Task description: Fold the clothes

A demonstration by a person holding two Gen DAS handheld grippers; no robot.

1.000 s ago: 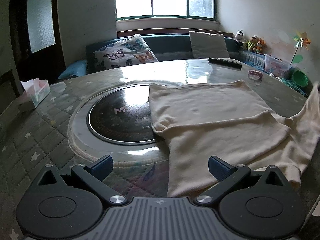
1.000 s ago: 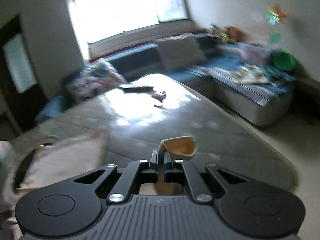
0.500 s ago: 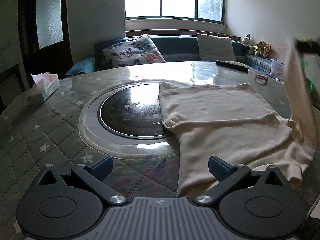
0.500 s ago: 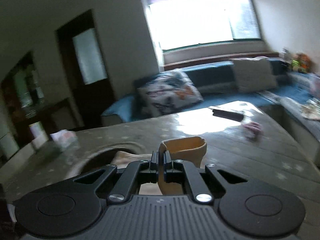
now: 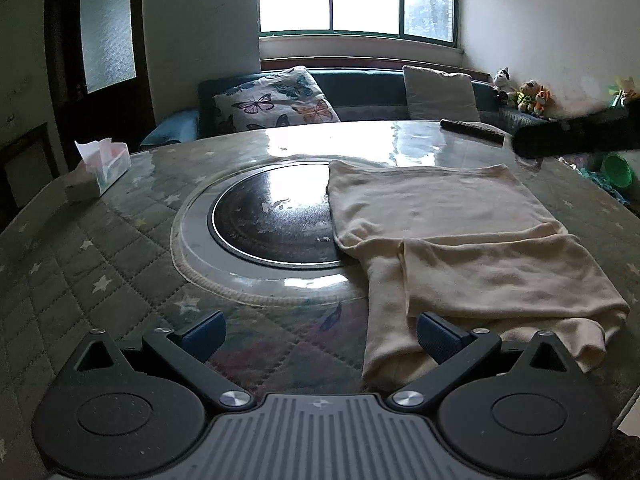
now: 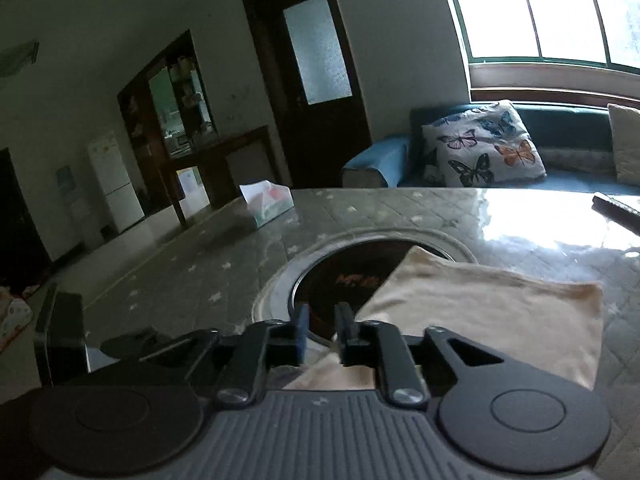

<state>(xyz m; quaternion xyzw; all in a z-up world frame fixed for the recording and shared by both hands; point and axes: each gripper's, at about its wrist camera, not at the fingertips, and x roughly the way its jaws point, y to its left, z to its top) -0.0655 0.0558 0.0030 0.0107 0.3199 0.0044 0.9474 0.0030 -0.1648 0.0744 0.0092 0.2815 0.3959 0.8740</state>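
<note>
The left gripper (image 5: 320, 330) stands wide, with nothing between its blue pads (image 5: 204, 330). It hovers low over the near edge of the round table (image 5: 100, 264). The cream garment (image 5: 452, 232) lies flat on the table ahead of this gripper and to its right. One folded part lies on top of the rest, and the near hem of the garment reaches just under the right finger of the left gripper, but the pad does not press on it.

The right gripper (image 6: 322, 330) has a narrow gap between its pads, and its jaws are opening. The cloth (image 6: 492, 316) lies just ahead and to the right of it. An edge of the cloth passes under the right finger, but I see no cloth pinched between the pads. In the left wrist view the right gripper appears as a dark blurred bar (image 5: 576, 136) at the far right, above the far corner of the garment.

Ahead of the left gripper, left of the garment, there is a black glass disc (image 5: 272, 220) set in the middle of the table; the left edge of the garment overlaps it. A tissue box (image 5: 100, 168) stands far to the left, and a remote control (image 5: 472, 130) lies at the far side, beyond the garment.
</note>
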